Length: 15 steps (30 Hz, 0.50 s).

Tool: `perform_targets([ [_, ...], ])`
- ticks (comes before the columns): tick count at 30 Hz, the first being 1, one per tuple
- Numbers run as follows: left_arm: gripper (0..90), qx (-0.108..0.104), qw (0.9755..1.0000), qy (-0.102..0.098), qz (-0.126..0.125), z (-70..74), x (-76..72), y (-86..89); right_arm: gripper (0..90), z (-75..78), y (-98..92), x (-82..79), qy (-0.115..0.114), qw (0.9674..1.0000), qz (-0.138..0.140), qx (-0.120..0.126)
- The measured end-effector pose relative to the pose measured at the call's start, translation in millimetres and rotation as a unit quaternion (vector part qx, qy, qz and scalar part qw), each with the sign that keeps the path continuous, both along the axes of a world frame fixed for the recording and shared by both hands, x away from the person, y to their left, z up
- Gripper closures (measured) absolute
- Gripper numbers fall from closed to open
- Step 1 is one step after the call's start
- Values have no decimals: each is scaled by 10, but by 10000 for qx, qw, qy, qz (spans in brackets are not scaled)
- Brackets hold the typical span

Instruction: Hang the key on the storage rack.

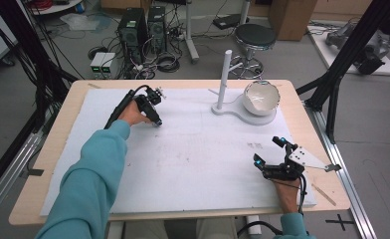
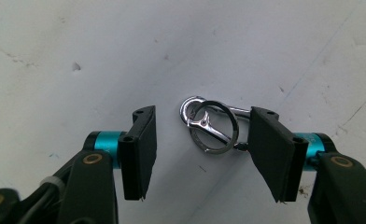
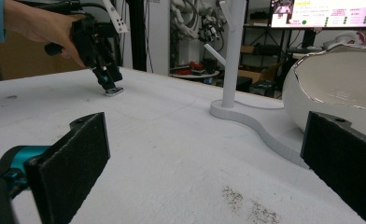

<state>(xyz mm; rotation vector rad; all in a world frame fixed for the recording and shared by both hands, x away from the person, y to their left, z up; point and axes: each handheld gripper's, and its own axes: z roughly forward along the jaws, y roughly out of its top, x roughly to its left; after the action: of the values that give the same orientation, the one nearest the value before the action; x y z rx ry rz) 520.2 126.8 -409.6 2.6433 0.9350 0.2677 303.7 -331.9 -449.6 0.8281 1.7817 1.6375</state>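
1. Left tool (image 1: pixel 157 121): you hold it at the far left of the white mat (image 1: pixel 193 164), tips pointed down at the mat. In the left gripper view its pads (image 2: pixel 141 149) stand apart on either side of the key clip (image 2: pixel 210 126). The right pad sits at the clip's end; whether it touches cannot be told. The left pad is clear of it. No grip shows, so the tool is open.
2. Key clip: a shiny snap hook joined to a round ring, lying flat on the mat between the left tool's pads.
3. White stand (image 1: pixel 224 82): an upright post with pegs on a flat base, far side of the table (image 1: pixel 58 144), right of centre.
4. White bowl (image 1: pixel 261 98): resting on the stand's base, just right of the post.
5. Right tool (image 1: pixel 269 152): you rest it near the mat's front right corner, well apart from the clip. Its pads (image 3: pixel 73 163) stand wide open, with nothing between them.
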Motion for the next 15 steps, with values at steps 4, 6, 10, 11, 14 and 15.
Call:
perform_targets([
  [4, 494, 11, 10000, 19, 25, 2, 3, 4, 5, 0, 1, -1, 7, 10000, 1, 9],
  [6, 510, 16, 10000, 31, 23, 3, 4, 7, 5, 0, 0, 1, 8, 10000, 8, 12],
  [10, 534, 38, 10000, 48, 57, -2, 4, 11, 5, 0, 0, 0, 6, 10000, 0, 4],
  [11, 547, 30, 10000, 34, 69, -3, 4, 10, 5, 0, 1, 0, 8, 10000, 1, 11],
  [14, 591, 21, 10000, 8, 41, 7, 5, 11, 5, 0, 0, 1, -1, 10000, -1, 0],
  [15, 606, 8, 10000, 14, 55, 14, 2, 12, 5, 0, 0, 0, 3, 10000, -4, 4],
])
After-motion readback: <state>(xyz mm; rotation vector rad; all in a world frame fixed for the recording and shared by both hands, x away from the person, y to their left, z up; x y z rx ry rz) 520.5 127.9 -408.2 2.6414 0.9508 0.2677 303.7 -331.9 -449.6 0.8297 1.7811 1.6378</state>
